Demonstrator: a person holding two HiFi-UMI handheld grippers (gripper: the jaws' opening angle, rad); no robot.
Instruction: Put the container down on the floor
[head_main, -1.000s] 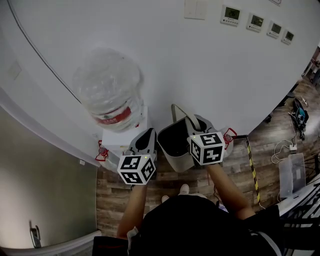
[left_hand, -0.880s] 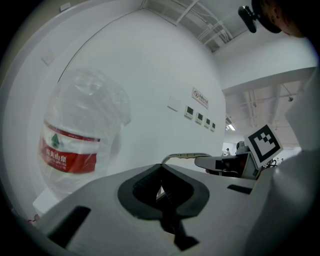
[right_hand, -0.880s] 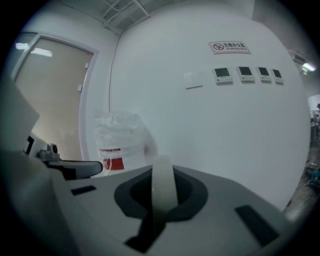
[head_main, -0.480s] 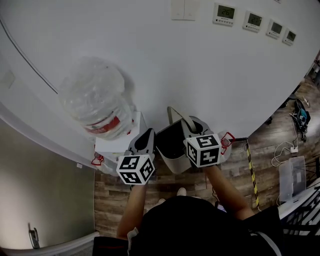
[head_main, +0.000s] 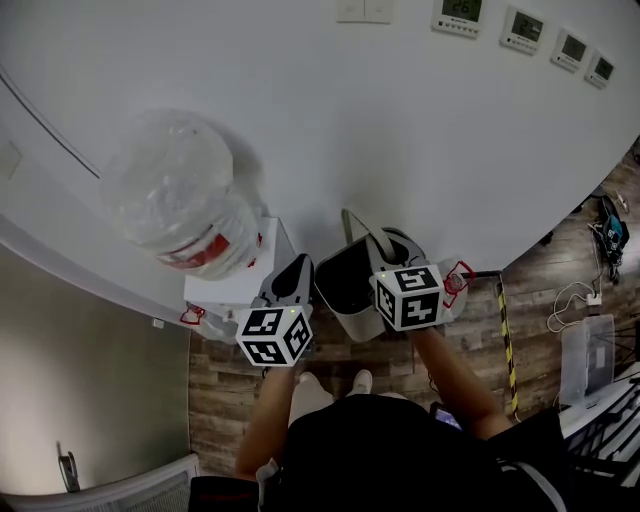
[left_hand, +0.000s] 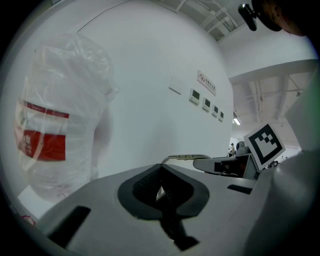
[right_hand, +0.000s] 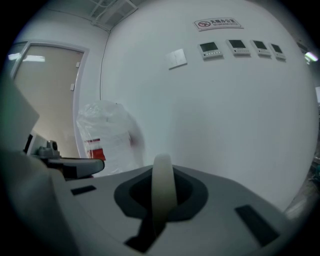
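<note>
Container (head_main: 347, 288) held by left gripper (left_hand: 160, 181) and right gripper (head_main: 390, 246).
Right jaws were clamped on its handle (right_hand: 162, 182); left jaws were closed on its rim (head_main: 322, 290).

The container (head_main: 345, 290) hangs directly before the person, close to the wall (head_main: 400, 130). The left gripper (head_main: 297, 268) is at its left rim and the right gripper (head_main: 385, 243) is on its handle (head_main: 357, 222). Just left of it, a water bottle (head_main: 180, 195) stands on a dispenser (head_main: 235, 285). Wall panels (head_main: 520, 28) are mounted above and to the right. A cable (head_main: 570, 295) lies on the floor (head_main: 235, 400), well off to the right.
</note>
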